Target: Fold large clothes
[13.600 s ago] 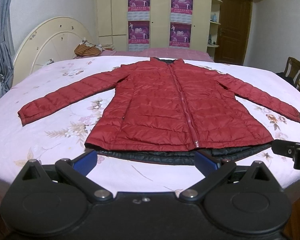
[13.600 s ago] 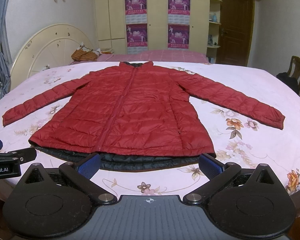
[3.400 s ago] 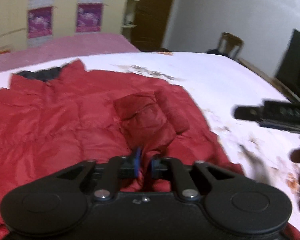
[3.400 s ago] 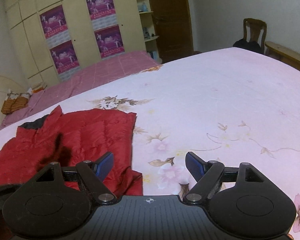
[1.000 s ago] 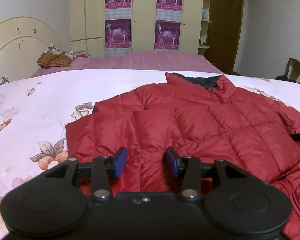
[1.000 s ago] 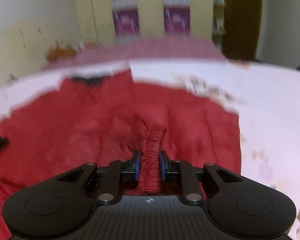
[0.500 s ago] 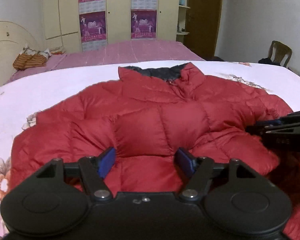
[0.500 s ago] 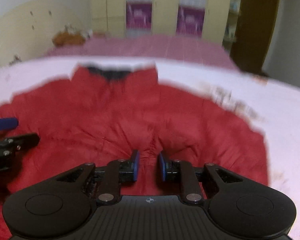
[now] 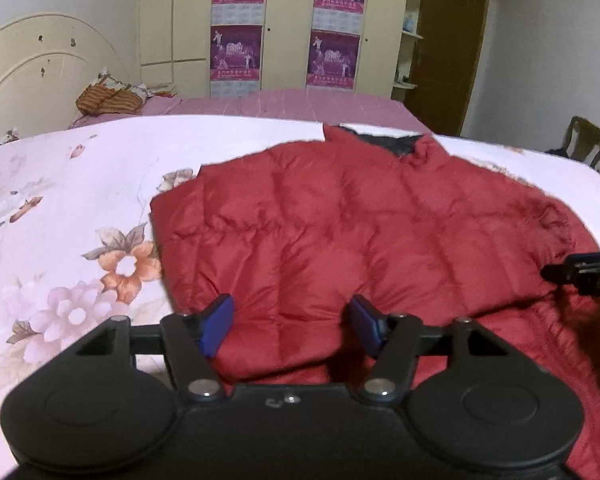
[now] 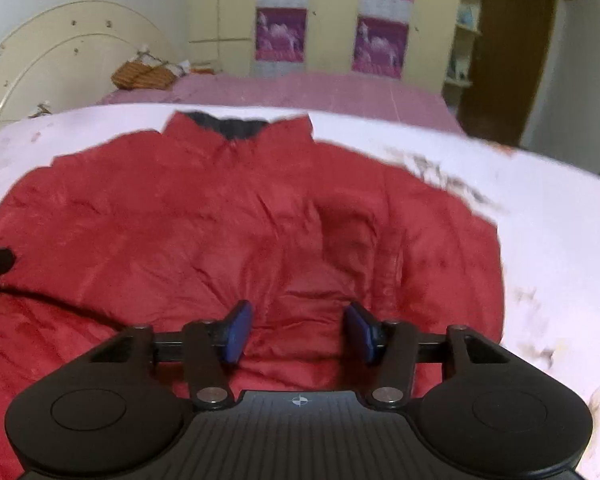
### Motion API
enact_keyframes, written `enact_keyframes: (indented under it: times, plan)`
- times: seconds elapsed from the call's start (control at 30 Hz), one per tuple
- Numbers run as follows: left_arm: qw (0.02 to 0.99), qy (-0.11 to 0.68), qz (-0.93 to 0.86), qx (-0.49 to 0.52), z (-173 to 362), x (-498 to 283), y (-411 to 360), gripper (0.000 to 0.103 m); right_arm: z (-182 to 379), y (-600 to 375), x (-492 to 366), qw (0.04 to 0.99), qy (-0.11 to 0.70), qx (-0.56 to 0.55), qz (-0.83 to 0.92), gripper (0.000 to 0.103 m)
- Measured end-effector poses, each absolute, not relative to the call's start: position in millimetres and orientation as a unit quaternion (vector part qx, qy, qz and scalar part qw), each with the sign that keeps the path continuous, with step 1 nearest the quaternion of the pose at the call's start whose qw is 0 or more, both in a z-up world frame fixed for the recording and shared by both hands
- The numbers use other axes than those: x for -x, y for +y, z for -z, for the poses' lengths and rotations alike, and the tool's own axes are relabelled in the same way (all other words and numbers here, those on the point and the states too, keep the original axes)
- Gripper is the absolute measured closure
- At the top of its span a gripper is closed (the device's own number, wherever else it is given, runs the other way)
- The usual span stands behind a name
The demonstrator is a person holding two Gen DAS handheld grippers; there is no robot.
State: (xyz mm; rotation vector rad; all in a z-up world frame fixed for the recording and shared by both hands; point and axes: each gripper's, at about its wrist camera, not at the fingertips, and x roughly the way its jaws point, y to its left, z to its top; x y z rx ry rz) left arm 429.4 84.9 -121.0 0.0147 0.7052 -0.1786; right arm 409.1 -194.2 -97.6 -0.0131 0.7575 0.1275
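Left tool (image 9: 292, 322) hangs over the near left part of the red down jacket (image 9: 360, 232), its jaws parted and easing slightly inward, with puffy cloth bulging up between the blue pads but not pinched. That jacket lies on the floral bed (image 9: 60, 208), collar toward the far side, and both sleeves look already turned in over the body, so it reads as a compact block with no arm trailing onto the sheet. Right tool (image 10: 298, 334) hovers over the jacket's near right part, jaws opening, cloth below them but nothing clamped. By my judgement the sleeve folds are done; what remains is bringing the hem up toward the collar and flattening the bundle.
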Motion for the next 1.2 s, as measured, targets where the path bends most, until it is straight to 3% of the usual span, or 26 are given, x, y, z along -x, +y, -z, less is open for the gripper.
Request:
enact_keyframes:
  times: [0.37,0.43,0.47,0.53,0.57,0.6,0.63,0.97,1.03,1.1,1.2]
  plan:
    - [0.934,0.347,0.088,-0.013,121.8,-425.7,86.2,0.038,97.5,-188.1,-416.4,0.922,0.383,0.025,-0.046,0.051]
    - [0.936,0.341,0.081,-0.012,116.5,-421.7,86.7,0.028,82.7,-190.0,-408.1,0.931,0.363,0.012,-0.043,0.05]
    - [0.938,0.338,0.077,-0.014,114.4,-418.6,87.2,0.016,74.3,-192.0,-401.4,0.937,0.347,0.002,-0.043,0.05]
    - [0.939,0.337,0.066,-0.019,112.5,-412.5,88.7,0.014,65.1,-195.9,-393.5,0.939,0.341,-0.015,-0.048,0.05]
    - [0.939,0.339,0.063,-0.02,112.0,-410.3,90.1,0.014,62.6,-197.6,-391.2,0.939,0.341,-0.022,-0.048,0.046]
    - [0.938,0.342,0.058,-0.021,111.4,-406.4,92.1,0.014,60.7,-200.2,-387.9,0.939,0.341,-0.028,-0.048,0.023]
    - [0.938,0.342,0.053,-0.022,111.0,-402.4,94.4,0.014,59.3,-203.4,-384.1,0.939,0.337,-0.035,-0.051,0.013]
    - [0.928,0.371,0.034,0.002,106.9,-324.1,135.9,0.021,50.9,-274.1,-305.0,0.93,0.34,-0.132,-0.043,0.014]
    - [0.925,0.38,0.028,0.016,108.2,-302.7,143.5,0.028,52.5,-291.0,-281.0,0.925,0.345,-0.149,-0.046,0.032]
    - [0.92,0.39,0.018,0.029,109.2,-281.9,149.3,0.032,57.9,-310.4,-254.2,0.918,0.356,-0.169,-0.047,0.04]
    - [0.917,0.393,0.016,0.065,108.8,-247.0,159.9,0.036,66.9,-339.2,-211.9,0.907,0.368,-0.199,-0.04,0.042]
